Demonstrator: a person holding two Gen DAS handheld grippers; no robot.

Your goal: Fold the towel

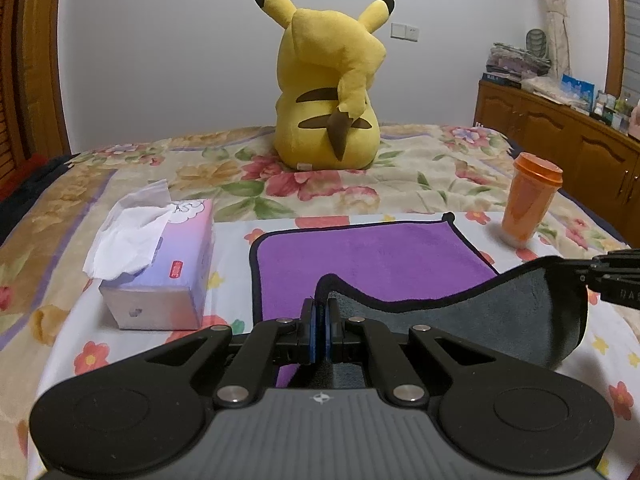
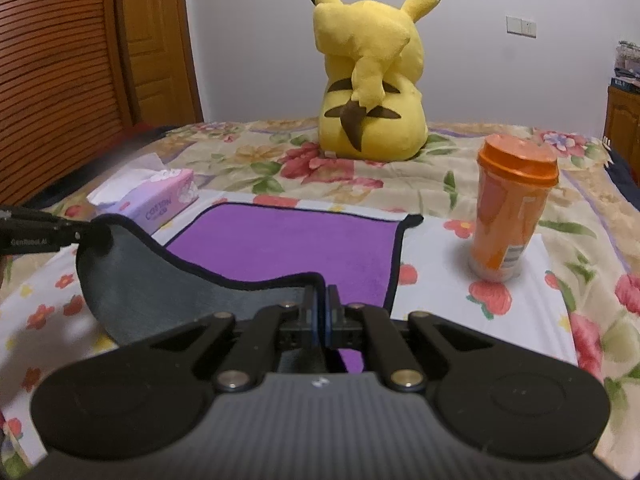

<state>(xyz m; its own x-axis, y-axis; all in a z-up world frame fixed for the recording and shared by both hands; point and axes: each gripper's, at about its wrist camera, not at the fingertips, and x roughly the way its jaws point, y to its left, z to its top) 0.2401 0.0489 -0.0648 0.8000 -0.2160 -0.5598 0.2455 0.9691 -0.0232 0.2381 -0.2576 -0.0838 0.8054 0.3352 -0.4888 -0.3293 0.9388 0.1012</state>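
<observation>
On the flowery bed, one soft purple towel with a grey underside (image 1: 372, 252) is being folded — its near edge is pinched and lifted by the left gripper (image 1: 320, 312) and right gripper (image 2: 320, 300). Next, that edge should be carried to the far edge. One tissue box (image 1: 160, 264), one orange cup (image 2: 508, 216) and one yellow plush toy (image 1: 328, 88) are counted.

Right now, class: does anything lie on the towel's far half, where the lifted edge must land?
Nothing visible does. The towel is bare purple there; the tissue box sits off its left side and the cup off its right. Both grippers already grip the near edge.
</observation>
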